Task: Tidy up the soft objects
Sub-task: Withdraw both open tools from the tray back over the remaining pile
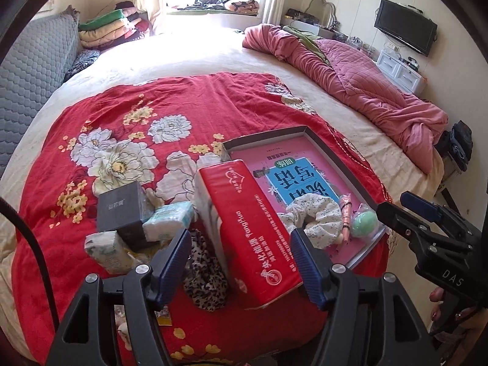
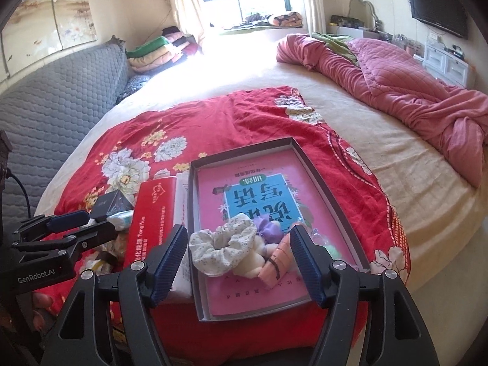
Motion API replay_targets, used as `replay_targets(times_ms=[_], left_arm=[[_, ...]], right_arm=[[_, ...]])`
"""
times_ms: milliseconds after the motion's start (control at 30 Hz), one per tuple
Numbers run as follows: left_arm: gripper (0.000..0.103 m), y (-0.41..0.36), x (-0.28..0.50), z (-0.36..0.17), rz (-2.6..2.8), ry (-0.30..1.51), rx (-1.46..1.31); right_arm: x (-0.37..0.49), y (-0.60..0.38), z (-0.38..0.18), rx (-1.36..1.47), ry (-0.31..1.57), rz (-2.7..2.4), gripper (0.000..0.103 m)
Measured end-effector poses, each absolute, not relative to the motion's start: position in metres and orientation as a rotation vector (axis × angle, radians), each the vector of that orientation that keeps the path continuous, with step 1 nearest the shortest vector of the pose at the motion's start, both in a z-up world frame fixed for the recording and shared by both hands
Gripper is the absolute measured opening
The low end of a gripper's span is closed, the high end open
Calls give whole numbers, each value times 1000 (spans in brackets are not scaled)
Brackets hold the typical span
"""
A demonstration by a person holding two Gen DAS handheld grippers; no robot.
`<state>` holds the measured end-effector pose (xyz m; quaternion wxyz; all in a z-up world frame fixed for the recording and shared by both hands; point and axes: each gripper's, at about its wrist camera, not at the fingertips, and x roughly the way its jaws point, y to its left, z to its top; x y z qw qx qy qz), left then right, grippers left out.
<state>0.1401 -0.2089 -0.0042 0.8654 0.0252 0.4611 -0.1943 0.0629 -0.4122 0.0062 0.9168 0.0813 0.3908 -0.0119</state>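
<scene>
A shallow grey box lid (image 2: 323,177) with a pink booklet inside lies on the red floral cloth (image 1: 189,103). In it lie a white floral scrunchie (image 2: 224,248), a cream plush (image 2: 253,262), a purple scrunchie (image 2: 268,228), a pink carrot toy (image 2: 276,262) and a green ball (image 1: 364,222). A leopard scrunchie (image 1: 204,277) lies on the cloth beside a red tissue pack (image 1: 253,231). My left gripper (image 1: 241,265) is open above the leopard scrunchie and tissue pack. My right gripper (image 2: 238,259) is open and empty over the soft items in the lid.
A black box (image 1: 122,210) and small wrapped tissue packs (image 1: 170,219) lie left of the red pack. A pink quilt (image 2: 411,88) is bunched at the bed's far right. A grey padded headboard (image 2: 55,100) is on the left.
</scene>
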Motion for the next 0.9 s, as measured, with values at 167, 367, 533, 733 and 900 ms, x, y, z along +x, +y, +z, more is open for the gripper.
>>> replay_targets(times_ms=[167, 367, 533, 733, 900], left_arm=[[67, -159, 134, 3, -334, 954, 1], [68, -88, 130, 7, -205, 946, -54], [68, -38, 126, 1, -130, 961, -112], [68, -8, 120, -2, -89, 956, -142], [68, 0, 121, -6, -83, 953, -160]], right_arm=[[66, -382, 20, 116, 775, 33, 75], [70, -336, 33, 29, 758, 112, 75], [76, -299, 36, -50, 760, 172, 75], [83, -261, 39, -124, 763, 217, 75], [89, -242, 40, -173, 761, 234, 75]])
